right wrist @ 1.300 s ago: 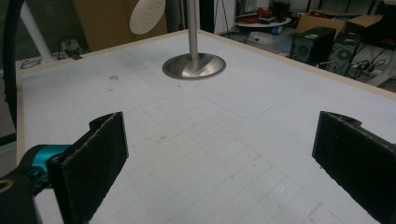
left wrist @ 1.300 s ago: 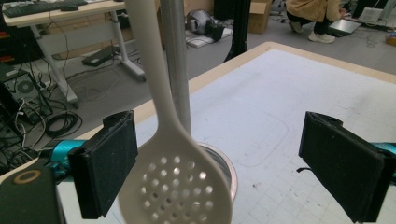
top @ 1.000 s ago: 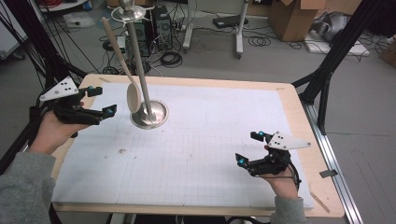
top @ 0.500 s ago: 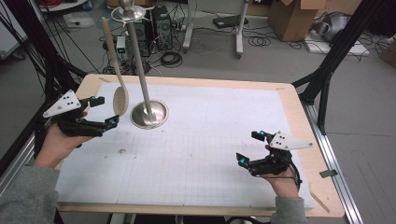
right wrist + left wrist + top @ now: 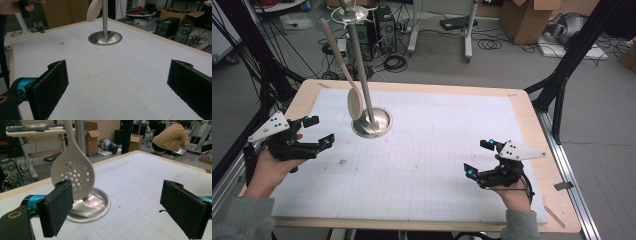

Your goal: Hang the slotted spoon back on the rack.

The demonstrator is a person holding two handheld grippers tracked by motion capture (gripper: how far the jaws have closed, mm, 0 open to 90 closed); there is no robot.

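Our left gripper (image 5: 314, 139) has drawn back toward the near left, away from the slotted spoon (image 5: 354, 102) — it hangs on the metal stand (image 5: 371, 122), far left. Both grippers gape empty; the right gripper (image 5: 479, 161) waits near right — likely a completed hanging.

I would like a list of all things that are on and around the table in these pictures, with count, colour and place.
Metal stand: one, silver, round base on the far-left part of the table, pole rising up.
Slotted spoon: one, cream, hanging from the stand, its perforated bowl just above the base.
Table mat: one, white with a faint grid, covering the wooden table.
Cardboard boxes: several, brown, on the floor beyond the table.
Crouching person: one, tan jacket, far background.
Left hand-held gripper: one, black, open, near the stand.
Right hand-held gripper: one, black, open, near-right part of the table.
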